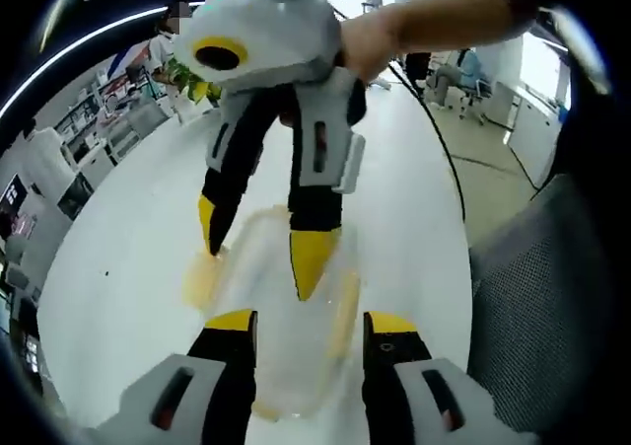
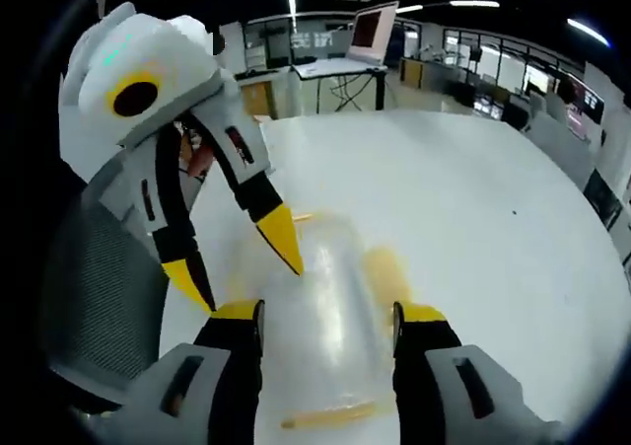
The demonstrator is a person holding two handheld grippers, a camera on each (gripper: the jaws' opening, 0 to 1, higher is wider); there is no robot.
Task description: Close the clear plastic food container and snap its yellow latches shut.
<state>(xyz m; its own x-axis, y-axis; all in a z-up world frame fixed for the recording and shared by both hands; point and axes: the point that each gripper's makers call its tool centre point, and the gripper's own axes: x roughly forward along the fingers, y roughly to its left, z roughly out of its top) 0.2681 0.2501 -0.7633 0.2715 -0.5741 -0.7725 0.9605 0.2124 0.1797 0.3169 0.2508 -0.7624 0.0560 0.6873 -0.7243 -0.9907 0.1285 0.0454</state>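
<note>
- Two grippers hang over one clear container on a white table, coming at it from opposite ends.
- Left gripper: its jaws stand well apart, one on each side of the container's near end, with nothing clamped between them.
- Right gripper: its jaws are likewise wide apart, straddling the near end of the container; they grip nothing.
- In the left gripper view the right gripper reaches down from above, held by a hand. One yellow tip rests on or just above the lid near its middle, the other sits out by the far left corner. Contact cannot be told for sure.
- In the right gripper view the left gripper comes in from the left, one tip on or just over the lid's far edge, the other outside the left wall.
- Lid: it looks laid down over the box, so closing seems done or nearly so, though the clear plastic makes the seating hard to judge.
- Latches: yellow strips show along the sides and at the near end. Whether any is snapped shut cannot be told; they look blurred and splayed outward, so I judge latching is mostly left to do.
- A grey mesh chair stands beside the table.
</note>
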